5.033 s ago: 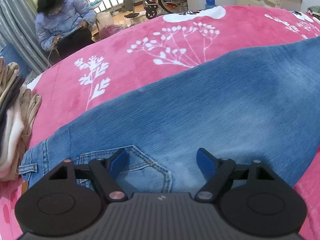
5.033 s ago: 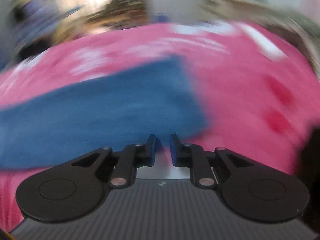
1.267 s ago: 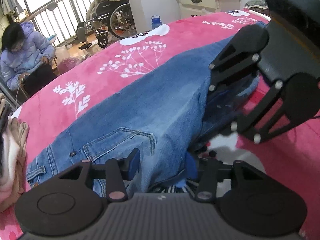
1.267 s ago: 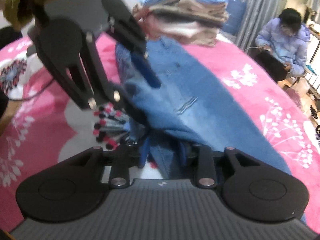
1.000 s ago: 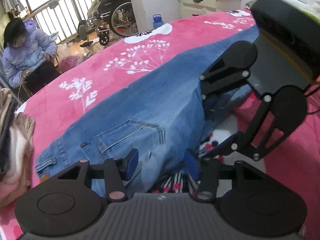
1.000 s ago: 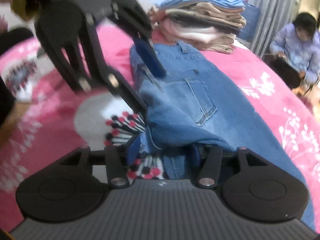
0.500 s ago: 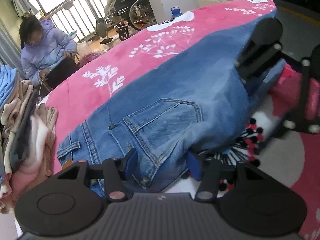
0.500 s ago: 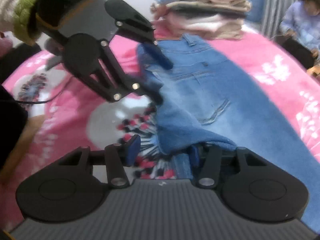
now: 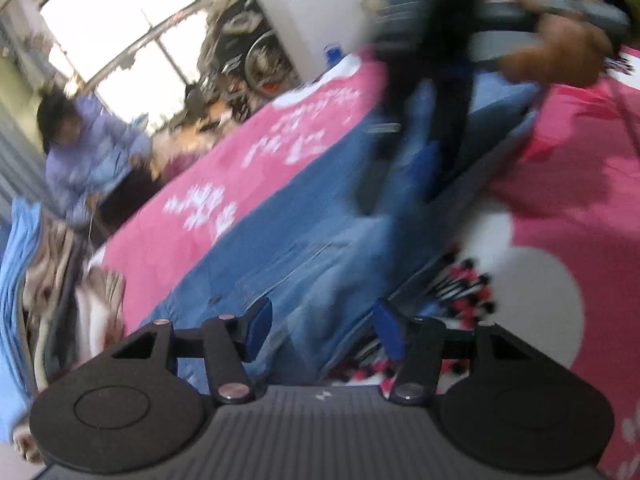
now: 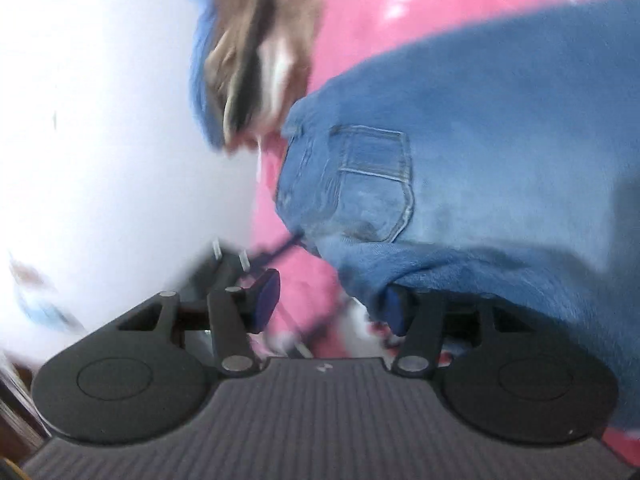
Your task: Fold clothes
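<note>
Blue jeans (image 9: pixel 304 240) lie lengthwise on the pink blanket (image 9: pixel 208 216), with a back pocket (image 10: pixel 376 184) facing up. My left gripper (image 9: pixel 322 326) is open just above the jeans' near edge, with denim showing between its blue pads but not pinched. In the blurred right wrist view my right gripper (image 10: pixel 330 304) is open too. A fold of the jeans (image 10: pixel 480 140) hangs over its right fingertip (image 10: pixel 394 308), and the gap between the fingers holds nothing. A hand (image 9: pixel 560 40) holds the right gripper above the far part of the jeans.
A stack of folded clothes (image 9: pixel 40 280) stands at the blanket's left end, also seen as stack (image 10: pixel 248 60). A seated person (image 9: pixel 84 152) and a wheelchair (image 9: pixel 248 52) are beyond the bed. A white patch with a black-and-red flower (image 9: pixel 520 292) lies to the right.
About a second ago both grippers let go of the jeans' edge. Since then both have swung away fast and the views are blurred. The right gripper has lifted above the jeans.
</note>
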{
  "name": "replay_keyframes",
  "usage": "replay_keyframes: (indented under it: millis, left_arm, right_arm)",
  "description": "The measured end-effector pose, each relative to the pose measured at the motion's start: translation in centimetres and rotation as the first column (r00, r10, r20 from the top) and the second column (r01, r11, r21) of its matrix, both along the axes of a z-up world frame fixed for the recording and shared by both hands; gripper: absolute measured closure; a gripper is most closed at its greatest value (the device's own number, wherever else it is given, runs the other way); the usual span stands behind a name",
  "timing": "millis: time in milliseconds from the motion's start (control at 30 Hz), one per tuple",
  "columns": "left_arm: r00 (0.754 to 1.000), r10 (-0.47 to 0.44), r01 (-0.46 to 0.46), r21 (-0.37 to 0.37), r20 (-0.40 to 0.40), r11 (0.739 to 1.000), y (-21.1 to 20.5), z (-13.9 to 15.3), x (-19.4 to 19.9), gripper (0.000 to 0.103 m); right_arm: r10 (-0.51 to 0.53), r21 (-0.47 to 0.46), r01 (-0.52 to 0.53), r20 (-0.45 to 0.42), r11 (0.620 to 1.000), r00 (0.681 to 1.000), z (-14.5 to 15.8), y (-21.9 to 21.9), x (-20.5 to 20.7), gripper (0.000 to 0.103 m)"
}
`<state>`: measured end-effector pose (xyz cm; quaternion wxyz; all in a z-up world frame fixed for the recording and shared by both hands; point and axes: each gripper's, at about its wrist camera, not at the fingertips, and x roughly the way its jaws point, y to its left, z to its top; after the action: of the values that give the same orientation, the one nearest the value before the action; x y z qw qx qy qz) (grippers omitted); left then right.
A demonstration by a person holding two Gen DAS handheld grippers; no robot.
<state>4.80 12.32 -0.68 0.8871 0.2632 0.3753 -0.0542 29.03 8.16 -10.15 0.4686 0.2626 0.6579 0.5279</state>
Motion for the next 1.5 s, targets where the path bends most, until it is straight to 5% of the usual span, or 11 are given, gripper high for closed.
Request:
replay_keyframes:
  millis: [267,400,533,767,900,1000,1100,1200,1267,1433,1500]
  left_arm:
    - [0.994,-0.039,0.027,0.116,0.101,0.993,-6.3,-2.5,0.0,0.046]
    - [0.988,0.005,-0.038,0.209,0.153,0.977,-8.2,-4.1,0.7,0.055]
    - [0.988,0.052,-0.079,0.181,0.147,0.98,-8.2,-4.3,1.3,0.066]
    - [0.996,0.048,-0.055,0.093,0.077,0.994,-6.5,-2.8,0.8,0.076]
    - [0.999,0.018,-0.021,0.06,0.049,0.998,-5.5,-2.0,0.8,0.077]
    - [0.999,-0.006,0.004,0.052,0.038,0.999,-4.8,-1.6,0.8,0.077]
    - [0.999,-0.022,0.021,0.034,0.026,0.999,-4.5,-1.1,0.3,0.078]
    - [1.0,-0.012,0.012,-0.021,0.007,1.0,-3.7,-0.6,0.7,0.079]
    - [1.0,0.013,-0.015,-0.092,-0.013,0.996,-2.7,0.1,1.1,0.079]
    - [0.994,0.067,-0.089,-0.271,-0.092,0.958,-0.1,1.1,2.3,0.08]
    - [0.989,0.072,-0.11,-0.321,-0.13,0.941,0.6,1.0,2.6,0.08]
  right_arm:
    - [-0.141,-0.066,0.128,-0.268,0.99,0.953,-2.0,-1.0,0.0,0.037]
    - [-0.176,-0.082,0.158,-0.287,0.984,0.942,-1.8,-1.0,-0.1,0.034]
    - [-0.159,-0.063,0.148,-0.245,0.987,0.956,-1.5,-0.9,0.0,0.035]
    - [-0.031,-0.071,0.037,0.083,0.997,0.996,0.8,-2.5,-0.5,0.036]
    - [0.106,-0.093,-0.077,0.362,0.993,0.926,2.5,-2.5,-2.0,0.041]
    - [0.248,-0.175,-0.177,0.61,0.969,0.753,3.7,-1.9,-4.5,0.063]
    - [0.349,-0.276,-0.216,0.793,0.936,0.499,4.0,-1.6,-7.3,0.094]
    - [0.381,-0.317,-0.256,0.887,0.913,0.26,4.1,-2.1,-9.7,0.099]
    - [0.382,-0.353,-0.271,0.923,0.895,0.058,4.1,-2.5,-11.6,0.101]
    - [0.291,-0.532,-0.293,0.756,0.794,-0.586,0.5,-4.5,-17.9,0.1]
    - [0.242,-0.582,-0.288,0.666,0.761,-0.706,-1.4,-5.5,-19.0,0.1]
